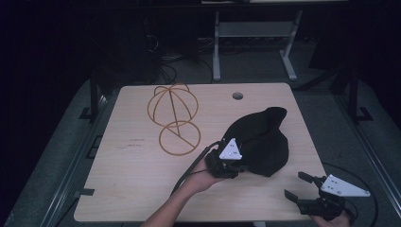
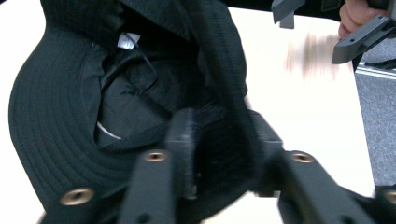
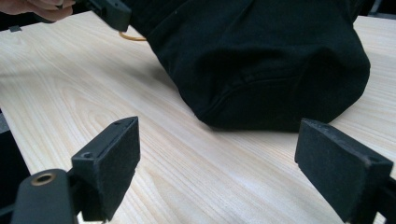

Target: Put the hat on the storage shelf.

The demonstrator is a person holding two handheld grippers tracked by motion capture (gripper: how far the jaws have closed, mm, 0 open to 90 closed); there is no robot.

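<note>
A black bucket hat point(image 1: 262, 137) lies crumpled on the right half of the wooden table point(image 1: 137, 179). My left gripper point(image 1: 229, 166) is at the hat's near-left edge, shut on its brim point(image 2: 219, 140); the left gripper view looks into the hat's inside point(image 2: 135, 88) with a small white label point(image 2: 127, 41). My right gripper point(image 1: 299, 185) stands open near the table's front right corner, a short way from the hat point(image 3: 261, 60), nothing between its jaws. A wooden wire hat stand point(image 1: 173, 118) lies on its side at the table's back left.
A round cable hole point(image 1: 237, 96) sits near the table's far edge. Beyond the table are a white desk frame point(image 1: 255, 38) and cables on a dark floor. The other hand and gripper point(image 2: 359, 28) show at the top right of the left gripper view.
</note>
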